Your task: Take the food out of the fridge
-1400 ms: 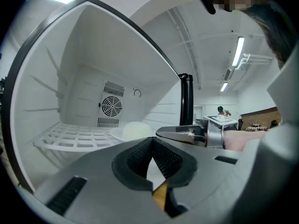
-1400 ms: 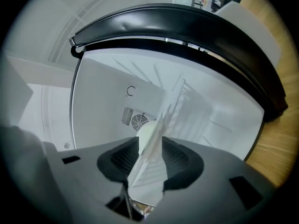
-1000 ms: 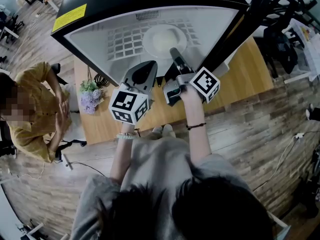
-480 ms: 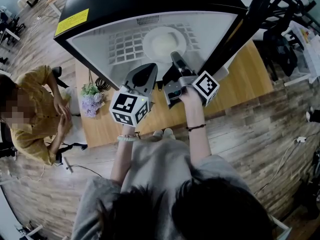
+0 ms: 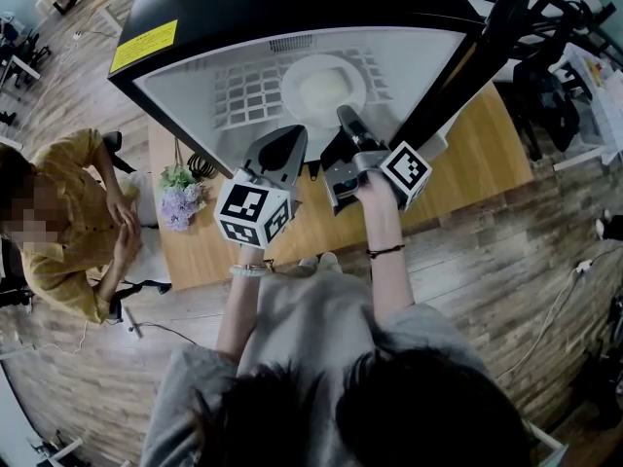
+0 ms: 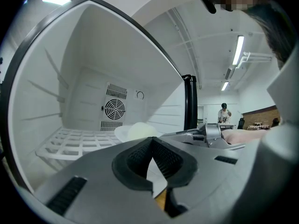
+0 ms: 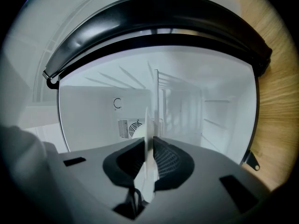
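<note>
The fridge (image 5: 185, 100) stands open with a white wire shelf (image 5: 243, 90) inside. On it rests a white plate (image 5: 290, 90) bearing a pale round piece of food (image 5: 323, 88). My right gripper (image 5: 343, 115) reaches into the opening, and its jaws are closing on the plate's near rim (image 7: 150, 120), which shows edge-on between the pads. My left gripper (image 5: 290, 129) hovers beside it at the fridge mouth, shut with nothing in it. The left gripper view shows the plate (image 6: 121, 133), the food (image 6: 140, 130) and the right gripper (image 6: 205, 134) past my shut left gripper (image 6: 150, 141).
The fridge sits on a wooden table (image 5: 467, 154), its black door (image 5: 487, 37) swung open to the right. A seated person in yellow (image 5: 68, 212) is at the left, near a bunch of flowers (image 5: 177, 197). Dark chairs (image 5: 545, 95) stand at the right.
The right gripper has rolled a little in place and its jaws have narrowed onto the plate's rim. The left gripper has stayed where it was.
</note>
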Motion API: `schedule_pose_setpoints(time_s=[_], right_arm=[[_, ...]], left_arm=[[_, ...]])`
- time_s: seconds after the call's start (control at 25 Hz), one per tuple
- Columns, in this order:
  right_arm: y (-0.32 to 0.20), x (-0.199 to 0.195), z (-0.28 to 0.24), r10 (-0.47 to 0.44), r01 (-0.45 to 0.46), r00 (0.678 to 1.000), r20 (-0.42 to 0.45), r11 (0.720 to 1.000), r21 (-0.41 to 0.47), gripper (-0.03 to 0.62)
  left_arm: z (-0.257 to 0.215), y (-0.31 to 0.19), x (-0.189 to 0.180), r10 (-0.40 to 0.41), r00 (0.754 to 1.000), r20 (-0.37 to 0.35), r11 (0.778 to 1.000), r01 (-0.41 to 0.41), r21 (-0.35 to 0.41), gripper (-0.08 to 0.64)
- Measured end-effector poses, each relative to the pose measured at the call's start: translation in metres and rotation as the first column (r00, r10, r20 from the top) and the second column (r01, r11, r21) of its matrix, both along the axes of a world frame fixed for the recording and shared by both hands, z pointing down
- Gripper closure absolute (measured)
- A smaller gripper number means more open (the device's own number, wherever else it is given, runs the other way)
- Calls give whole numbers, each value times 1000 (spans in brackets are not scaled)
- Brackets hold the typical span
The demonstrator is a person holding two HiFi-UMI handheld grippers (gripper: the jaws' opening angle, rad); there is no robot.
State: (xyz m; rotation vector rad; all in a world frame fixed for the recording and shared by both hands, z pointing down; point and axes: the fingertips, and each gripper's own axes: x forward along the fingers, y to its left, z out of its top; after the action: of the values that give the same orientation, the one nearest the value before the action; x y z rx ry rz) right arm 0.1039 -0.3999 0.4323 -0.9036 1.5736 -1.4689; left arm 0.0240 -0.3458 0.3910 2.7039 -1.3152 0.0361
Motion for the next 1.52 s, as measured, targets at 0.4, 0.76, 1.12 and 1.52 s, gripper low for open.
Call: schedule_pose_setpoints(time_s=[0.4,0.76,1.12,1.52], right_arm=[[8,-2,-12,-33,33,999,11,999,12,556],[26,-2,-18,-68,68,998,-4,997,20,555],[51,-1,-15,-94,95,995,-27,995,30,555],[78,3,-14,-109,110,994,-32,993,32,555]], left_arm=[[-7,7,1,24,1000,2,999,-24,24,552],[-12,25,6,68,998,14,996,-69,48,552],[-13,48,3,87,996,13,995,-87,54,552],[-15,72,3,78,997,0,995,-78,55,552]])
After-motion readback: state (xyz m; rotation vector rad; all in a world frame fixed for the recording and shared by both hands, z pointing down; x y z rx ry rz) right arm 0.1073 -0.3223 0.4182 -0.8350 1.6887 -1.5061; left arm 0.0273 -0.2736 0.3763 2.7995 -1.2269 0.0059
